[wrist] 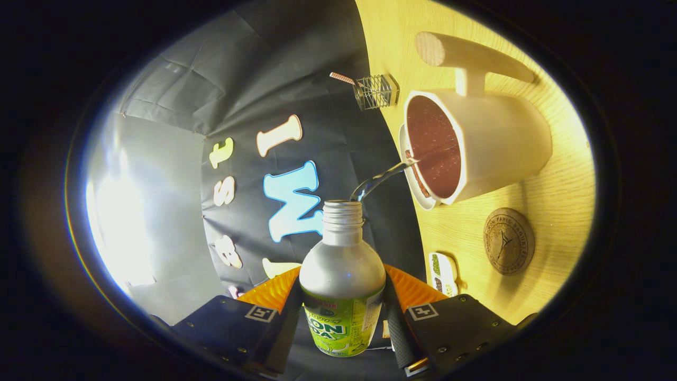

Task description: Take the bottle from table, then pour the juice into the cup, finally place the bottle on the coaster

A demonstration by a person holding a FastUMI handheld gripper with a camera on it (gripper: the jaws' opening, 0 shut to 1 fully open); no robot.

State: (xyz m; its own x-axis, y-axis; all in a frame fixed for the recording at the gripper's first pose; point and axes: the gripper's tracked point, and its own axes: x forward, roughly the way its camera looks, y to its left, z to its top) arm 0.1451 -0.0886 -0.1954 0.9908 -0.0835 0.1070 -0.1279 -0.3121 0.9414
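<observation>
Gripper (342, 312) clamps bottle (342, 280) pouring into cup (476, 151); coaster (509, 241) beside.

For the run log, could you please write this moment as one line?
phase: pouring | gripper: shut on bottle | bottle: tilted, uncapped | stream: entering cup | coaster: bare, beside cup

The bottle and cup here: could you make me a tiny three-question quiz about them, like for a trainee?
1. True or false: the gripper is shut on the bottle.
2. Where does the stream from the bottle's mouth land? A) on the coaster B) in the cup C) on the table
3. Fill in: the bottle's cap is ___.

Key: 1 true; 2 B; 3 off.
</observation>
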